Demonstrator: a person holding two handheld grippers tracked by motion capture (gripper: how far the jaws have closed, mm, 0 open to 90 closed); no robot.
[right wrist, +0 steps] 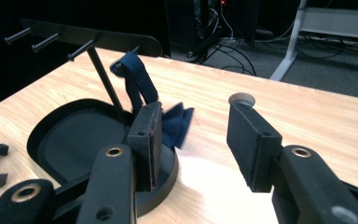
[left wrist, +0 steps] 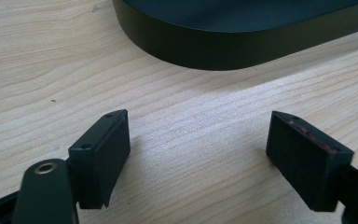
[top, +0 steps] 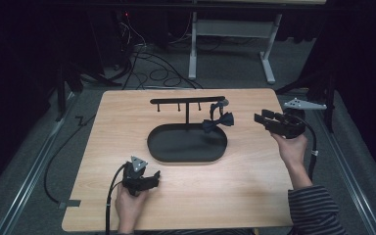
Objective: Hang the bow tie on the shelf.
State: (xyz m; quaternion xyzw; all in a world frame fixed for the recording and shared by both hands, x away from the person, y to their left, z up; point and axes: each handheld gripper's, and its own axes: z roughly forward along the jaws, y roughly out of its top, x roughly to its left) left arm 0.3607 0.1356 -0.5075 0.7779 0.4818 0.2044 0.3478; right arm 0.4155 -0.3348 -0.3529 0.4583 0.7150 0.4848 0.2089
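Observation:
A dark blue bow tie (top: 218, 121) hangs by its strap from the right end of a black T-shaped peg rack (top: 187, 100). The rack stands in a black oval tray (top: 186, 155). My right gripper (top: 260, 118) is held just right of the tie and points at it, jaws open with nothing between them. In the right gripper view the bow tie (right wrist: 176, 123) lies just past the left jaw of my right gripper (right wrist: 193, 112), and its strap (right wrist: 137, 79) loops up to a peg. My left gripper (top: 153, 176) rests open on the table in front of the tray (left wrist: 223, 51); bare wood shows between the jaws of my left gripper (left wrist: 200, 121).
A round grommet hole (right wrist: 241, 98) sits in the wooden table (top: 254, 196) behind the rack's right end. Three pegs on the rack (right wrist: 46, 39) carry nothing. Cables and a white desk frame (top: 230, 29) lie on the floor beyond the far edge.

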